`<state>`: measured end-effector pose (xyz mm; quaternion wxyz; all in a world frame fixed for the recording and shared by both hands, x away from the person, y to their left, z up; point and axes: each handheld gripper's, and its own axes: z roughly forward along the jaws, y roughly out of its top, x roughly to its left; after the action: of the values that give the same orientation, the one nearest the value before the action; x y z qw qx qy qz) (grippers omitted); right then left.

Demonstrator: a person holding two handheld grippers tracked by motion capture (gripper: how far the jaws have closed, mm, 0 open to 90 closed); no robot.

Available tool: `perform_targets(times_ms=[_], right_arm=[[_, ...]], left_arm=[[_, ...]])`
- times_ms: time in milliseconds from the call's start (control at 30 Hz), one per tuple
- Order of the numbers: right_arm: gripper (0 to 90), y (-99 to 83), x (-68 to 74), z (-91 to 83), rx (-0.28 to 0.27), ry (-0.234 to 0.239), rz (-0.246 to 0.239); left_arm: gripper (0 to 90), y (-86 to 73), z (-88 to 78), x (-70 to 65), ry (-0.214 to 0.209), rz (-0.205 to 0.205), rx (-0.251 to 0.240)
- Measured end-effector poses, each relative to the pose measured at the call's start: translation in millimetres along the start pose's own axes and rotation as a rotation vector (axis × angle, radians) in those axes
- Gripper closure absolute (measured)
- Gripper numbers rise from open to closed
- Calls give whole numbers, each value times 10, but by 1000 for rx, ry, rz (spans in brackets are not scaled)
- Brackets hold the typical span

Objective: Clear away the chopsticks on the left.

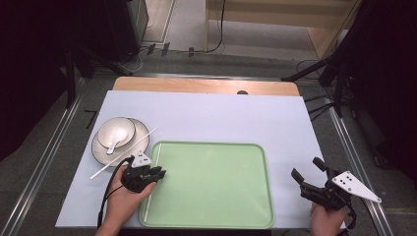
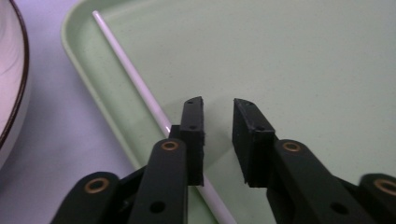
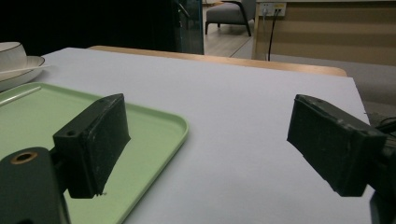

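Chopstick (image 2: 135, 81), white and thin, lies inside the green tray (image 1: 211, 216) along its left rim, just beside the left gripper (image 2: 218, 122), whose jaws stand narrowly apart, empty; right gripper (image 3: 205, 140) hovers over the white table (image 1: 221, 118) right of the tray, jaws wide; plate (image 1: 101, 152) with bowl (image 1: 125, 125), spoon (image 1: 114, 143) and second chopstick (image 1: 105, 167) sits left.

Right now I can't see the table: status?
Left gripper open over tray, empty. Right gripper open, empty. One chopstick in tray.

Premises: indoor recording lab or studio. Evidence: black curtains (image 1: 29, 73) flanking a paper-covered table (image 1: 206, 115), floor rails (image 1: 44, 162), stand legs (image 1: 314, 69), trailing cables (image 1: 219, 29), wall sockets (image 3: 268, 8).
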<state>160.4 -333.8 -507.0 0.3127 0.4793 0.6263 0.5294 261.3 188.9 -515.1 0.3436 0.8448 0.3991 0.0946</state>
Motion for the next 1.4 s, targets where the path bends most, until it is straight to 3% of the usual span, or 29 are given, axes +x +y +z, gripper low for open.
perform_targets(times_ms=[133, 300, 467, 633, 933, 1200, 1400], right_arm=[[128, -2, -10, -1, -2, -3, 1], [128, 1, -3, 2, 1, -1, -2], [128, 0, -6, 7, 1, -1, -1], [128, -1, -6, 10, 0, 0, -3], [128, 3, 5, 20, 2, 0, -5], [128, 3, 13, 23, 3, 0, -5], [128, 1, 7, 30, 5, 0, -7]], left_arm=[[598, -1, -25, 25, -31, -8, -32], [530, 10, -119, 84, -71, -19, -68], [490, 13, -235, 155, -68, -11, -95], [481, -4, -356, 248, -37, -11, -106], [486, -50, -593, 463, 59, -11, -114], [503, -129, -745, 645, 149, 1, -77], [526, -164, -847, 751, 176, -23, -90]])
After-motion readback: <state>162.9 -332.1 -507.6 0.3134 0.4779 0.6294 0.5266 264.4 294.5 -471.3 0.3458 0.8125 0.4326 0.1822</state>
